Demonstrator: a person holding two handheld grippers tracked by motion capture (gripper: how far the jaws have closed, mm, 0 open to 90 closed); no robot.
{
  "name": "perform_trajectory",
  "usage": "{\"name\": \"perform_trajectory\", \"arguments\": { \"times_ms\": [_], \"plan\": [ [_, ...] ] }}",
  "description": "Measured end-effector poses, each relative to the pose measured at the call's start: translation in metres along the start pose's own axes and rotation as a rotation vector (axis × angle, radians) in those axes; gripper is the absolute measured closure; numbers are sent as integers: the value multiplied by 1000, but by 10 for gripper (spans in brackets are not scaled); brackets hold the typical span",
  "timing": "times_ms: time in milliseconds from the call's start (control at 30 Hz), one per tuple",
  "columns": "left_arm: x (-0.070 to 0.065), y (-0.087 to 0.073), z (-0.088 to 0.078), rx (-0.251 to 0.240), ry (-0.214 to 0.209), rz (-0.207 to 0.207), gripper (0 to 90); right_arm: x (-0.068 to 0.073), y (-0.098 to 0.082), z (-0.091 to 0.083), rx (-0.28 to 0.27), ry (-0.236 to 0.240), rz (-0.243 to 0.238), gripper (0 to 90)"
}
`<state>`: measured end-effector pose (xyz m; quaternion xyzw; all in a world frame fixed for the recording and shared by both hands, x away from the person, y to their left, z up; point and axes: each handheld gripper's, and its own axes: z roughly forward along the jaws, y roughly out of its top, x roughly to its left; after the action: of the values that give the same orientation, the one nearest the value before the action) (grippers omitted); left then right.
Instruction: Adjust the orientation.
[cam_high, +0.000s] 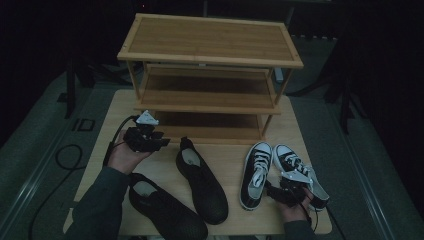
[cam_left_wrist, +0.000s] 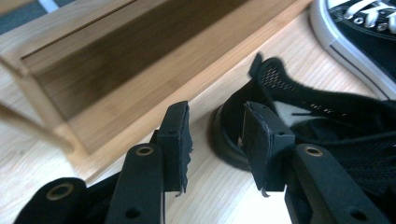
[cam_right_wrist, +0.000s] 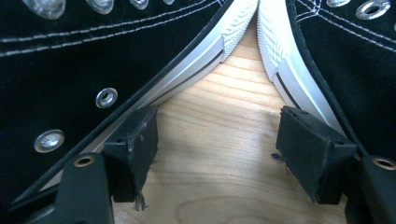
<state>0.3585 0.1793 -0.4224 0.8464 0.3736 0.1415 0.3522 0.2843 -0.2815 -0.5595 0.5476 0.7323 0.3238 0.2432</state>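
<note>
While the right hand-held gripper (cam_high: 289, 192) rests released at five o'clock between the two black-and-white sneakers (cam_high: 256, 174), the left hand-held gripper (cam_high: 148, 140), also released, hovers at nine o'clock beside the black mesh shoe (cam_high: 202, 181), below the bamboo rack (cam_high: 210, 75).

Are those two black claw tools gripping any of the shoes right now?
No. Left gripper and right gripper are open, with bare wooden table between their fingers.
</note>
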Motion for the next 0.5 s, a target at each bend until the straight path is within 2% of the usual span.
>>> {"name": "perform_trajectory", "arguments": {
  "times_ms": [233, 500],
  "plan": [
    [-9, 17, 13, 23, -39, 49, 624, 0, 0, 0, 0, 0, 0, 291],
    [-12, 26, 32, 66, -70, 66, 610, 0, 0, 0, 0, 1, 0, 290]
  ]
}}
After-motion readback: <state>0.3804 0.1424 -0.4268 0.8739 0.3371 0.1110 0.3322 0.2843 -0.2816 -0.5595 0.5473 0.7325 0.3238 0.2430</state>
